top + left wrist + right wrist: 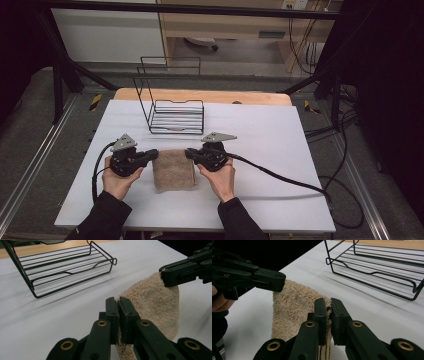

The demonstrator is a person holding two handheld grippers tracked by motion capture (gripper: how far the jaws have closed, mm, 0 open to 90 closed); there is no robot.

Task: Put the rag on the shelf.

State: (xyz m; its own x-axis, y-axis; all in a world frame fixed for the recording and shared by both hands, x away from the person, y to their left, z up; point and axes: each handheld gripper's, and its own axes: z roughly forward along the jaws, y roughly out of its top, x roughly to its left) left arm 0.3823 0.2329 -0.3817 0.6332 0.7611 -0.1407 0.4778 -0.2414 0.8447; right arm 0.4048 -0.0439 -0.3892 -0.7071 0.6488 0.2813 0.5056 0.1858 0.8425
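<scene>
Now both grippers' fingers [119, 312] [329, 312] clamp the beige towel's [173, 169] far corners.

White table [280, 150], wire rack [175, 117], towel [172, 170]

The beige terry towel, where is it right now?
In the high view the beige terry towel sits at table centre, pinched between the left tongs and right tongs, in front of the black wire rack.
</scene>
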